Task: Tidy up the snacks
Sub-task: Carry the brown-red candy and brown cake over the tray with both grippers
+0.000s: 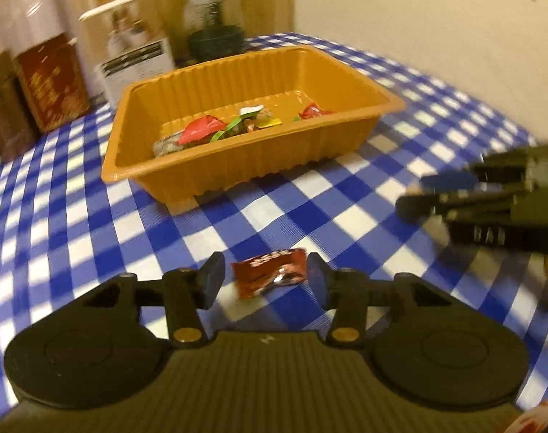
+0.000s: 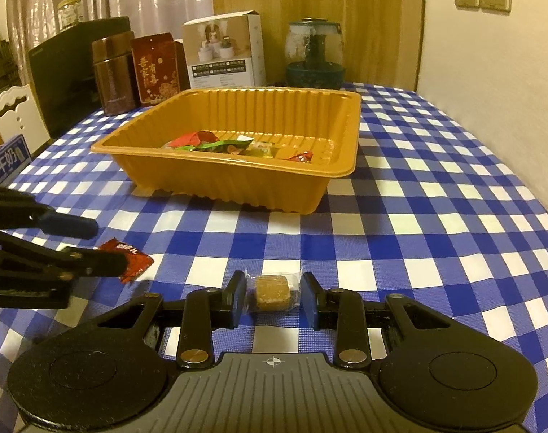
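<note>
The orange tray point(image 2: 237, 180) stands on the checked tablecloth point(image 2: 436, 216) and has several wrapped snacks point(image 1: 216, 128) inside. In front of the tray, the right gripper point(image 2: 272, 297) clenches a clear-wrapped brown candy point(image 2: 272, 292). Left of it, also before the tray, the red packet point(image 1: 270, 270) sits between the left gripper point(image 1: 264, 281) jaws, which are released and not pressing it.

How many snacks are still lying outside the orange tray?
2. A red packet lies on the checked cloth between the left gripper's open fingers. A clear-wrapped brown sweet sits between the right gripper's pads. Others may lie outside the views.
</note>
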`<state>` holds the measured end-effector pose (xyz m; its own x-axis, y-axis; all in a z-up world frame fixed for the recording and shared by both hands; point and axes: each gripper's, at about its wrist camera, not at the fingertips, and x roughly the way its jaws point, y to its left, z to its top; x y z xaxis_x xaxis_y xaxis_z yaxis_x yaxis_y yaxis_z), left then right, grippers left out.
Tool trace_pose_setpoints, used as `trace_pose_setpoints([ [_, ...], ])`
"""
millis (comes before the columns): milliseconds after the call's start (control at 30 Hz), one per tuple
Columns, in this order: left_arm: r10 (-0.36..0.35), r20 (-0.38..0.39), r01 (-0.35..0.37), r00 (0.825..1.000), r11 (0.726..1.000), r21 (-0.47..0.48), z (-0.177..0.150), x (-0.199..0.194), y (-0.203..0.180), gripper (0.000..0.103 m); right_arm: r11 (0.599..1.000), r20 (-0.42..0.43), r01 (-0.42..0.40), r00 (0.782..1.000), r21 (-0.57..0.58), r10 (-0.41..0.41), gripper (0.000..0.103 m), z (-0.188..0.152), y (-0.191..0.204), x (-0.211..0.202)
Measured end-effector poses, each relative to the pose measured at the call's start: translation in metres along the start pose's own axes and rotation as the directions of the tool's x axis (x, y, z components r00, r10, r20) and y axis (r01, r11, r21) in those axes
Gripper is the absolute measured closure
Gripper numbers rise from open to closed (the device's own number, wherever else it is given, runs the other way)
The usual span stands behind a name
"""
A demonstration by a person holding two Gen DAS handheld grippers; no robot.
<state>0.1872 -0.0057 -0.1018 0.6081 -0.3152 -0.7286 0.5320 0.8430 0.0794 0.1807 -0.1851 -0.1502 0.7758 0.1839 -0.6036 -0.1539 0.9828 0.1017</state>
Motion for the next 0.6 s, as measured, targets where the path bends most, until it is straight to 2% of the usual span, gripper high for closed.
trace_pose_setpoints([
  [67,-0.006,-0.029,0.009,1.0,0.995,0.096,0.0,0.003,0.003,0.055,1.0,0.002,-0.002,1.0,0.001,0.002,0.069,0.0,0.001,0.0],
  [133,0.022,-0.052,-0.012,0.998,0.983,0.184,-0.001,0.009,0.003,0.055,1.0,0.002,-0.001,1.0,0.003,0.001,0.069,0.0,0.001,0.001],
  [167,0.023,-0.057,-0.011,0.998,0.98,0.2,0.0,0.012,0.004,0.055,1.0,0.001,-0.001,1.0,0.005,0.001,0.069,0.0,0.001,0.001],
  [267,-0.006,-0.059,0.017,0.998,0.982,0.189,0.005,0.021,0.007,0.055,1.0,-0.001,0.0,1.0,0.004,0.0,0.069,0.0,0.0,0.002],
  [600,-0.112,-0.052,0.122,0.992,0.962,0.243,0.018,0.041,0.003,0.055,1.0,-0.009,0.009,1.0,0.02,-0.009,0.069,-0.001,-0.004,0.004],
])
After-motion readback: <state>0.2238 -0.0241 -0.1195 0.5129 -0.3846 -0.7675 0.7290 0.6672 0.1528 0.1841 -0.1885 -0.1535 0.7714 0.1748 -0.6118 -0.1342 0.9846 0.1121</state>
